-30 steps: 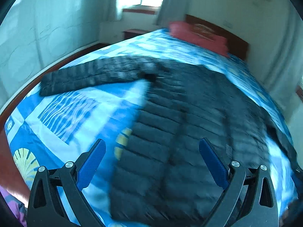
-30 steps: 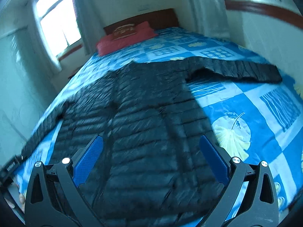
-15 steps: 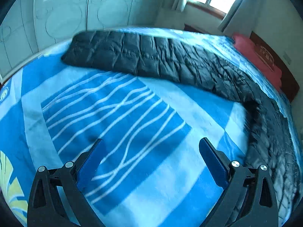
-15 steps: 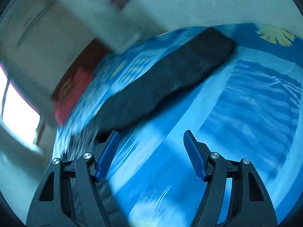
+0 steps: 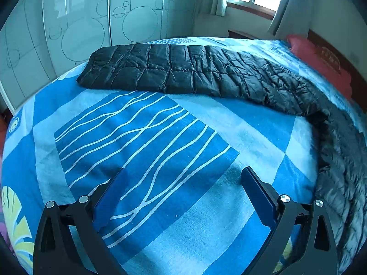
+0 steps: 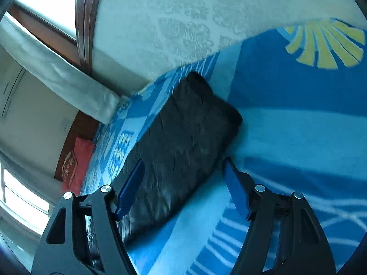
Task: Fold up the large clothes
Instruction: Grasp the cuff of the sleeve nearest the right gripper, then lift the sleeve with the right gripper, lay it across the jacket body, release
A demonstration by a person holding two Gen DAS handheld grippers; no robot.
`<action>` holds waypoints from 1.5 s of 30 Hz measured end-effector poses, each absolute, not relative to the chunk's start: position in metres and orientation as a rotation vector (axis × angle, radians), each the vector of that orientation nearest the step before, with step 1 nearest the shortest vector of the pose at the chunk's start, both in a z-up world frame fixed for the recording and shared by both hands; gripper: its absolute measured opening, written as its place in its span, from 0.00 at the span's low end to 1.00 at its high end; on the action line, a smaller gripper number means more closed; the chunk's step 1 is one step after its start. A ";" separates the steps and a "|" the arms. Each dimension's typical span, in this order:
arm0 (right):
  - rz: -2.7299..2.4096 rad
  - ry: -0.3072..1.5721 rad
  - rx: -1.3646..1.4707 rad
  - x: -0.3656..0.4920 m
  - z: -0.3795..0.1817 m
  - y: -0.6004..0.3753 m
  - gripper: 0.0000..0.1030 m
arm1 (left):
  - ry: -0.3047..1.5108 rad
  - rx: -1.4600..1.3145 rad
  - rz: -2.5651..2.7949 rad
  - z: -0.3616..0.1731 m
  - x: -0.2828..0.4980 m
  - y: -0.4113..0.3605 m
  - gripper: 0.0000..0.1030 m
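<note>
My black quilted puffer jacket lies spread on the blue patterned bed. Both tools are parted and empty: left tool over bare sheet, right tool straddling the sleeve end. Slippery padding may escape a shallow pinch.

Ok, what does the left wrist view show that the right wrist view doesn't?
Only the left wrist view: a white wardrobe with circle outlines, the black quilted jacket's left sleeve lying beyond the open left tool. Only the right wrist view: a patterned pale wall, the other sleeve's cuff ahead of the open right tool. Both: blue patterned bedsheet, red pillow.
</note>
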State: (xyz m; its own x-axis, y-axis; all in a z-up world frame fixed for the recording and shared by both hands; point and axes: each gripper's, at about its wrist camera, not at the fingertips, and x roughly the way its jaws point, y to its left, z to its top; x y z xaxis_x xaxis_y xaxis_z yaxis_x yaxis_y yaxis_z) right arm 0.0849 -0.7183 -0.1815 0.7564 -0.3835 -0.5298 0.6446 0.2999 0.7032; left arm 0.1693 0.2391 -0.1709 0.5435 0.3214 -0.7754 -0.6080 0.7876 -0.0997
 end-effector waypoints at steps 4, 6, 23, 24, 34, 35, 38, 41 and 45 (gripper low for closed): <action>-0.730 0.292 1.040 0.089 -0.180 -0.721 0.60 | 0.837 -0.368 0.577 -0.171 0.171 0.238 0.95; -0.760 0.315 1.022 0.093 -0.181 -0.723 0.37 | 0.844 -0.356 0.585 -0.172 0.172 0.237 0.95; -0.531 0.295 0.680 0.152 -0.076 -0.603 0.06 | 0.892 -0.280 0.636 -0.175 0.182 0.230 0.96; -0.488 0.305 0.641 0.166 -0.067 -0.581 0.06 | 0.892 -0.277 0.638 -0.175 0.182 0.230 0.96; -0.202 0.447 0.451 0.279 -0.051 -0.393 0.05 | 0.884 -0.256 0.650 -0.177 0.182 0.225 0.96; -0.179 0.467 0.436 0.291 -0.053 -0.375 0.05 | 0.882 -0.256 0.650 -0.177 0.182 0.225 0.96; -0.113 0.538 0.388 0.326 -0.067 -0.318 0.05 | 0.878 -0.251 0.654 -0.178 0.182 0.224 0.96; -0.054 0.598 0.351 0.348 -0.082 -0.271 0.05 | 0.874 -0.250 0.656 -0.178 0.181 0.224 0.96; 0.017 0.666 0.316 0.374 -0.099 -0.212 0.05 | 0.873 -0.248 0.658 -0.177 0.181 0.222 0.96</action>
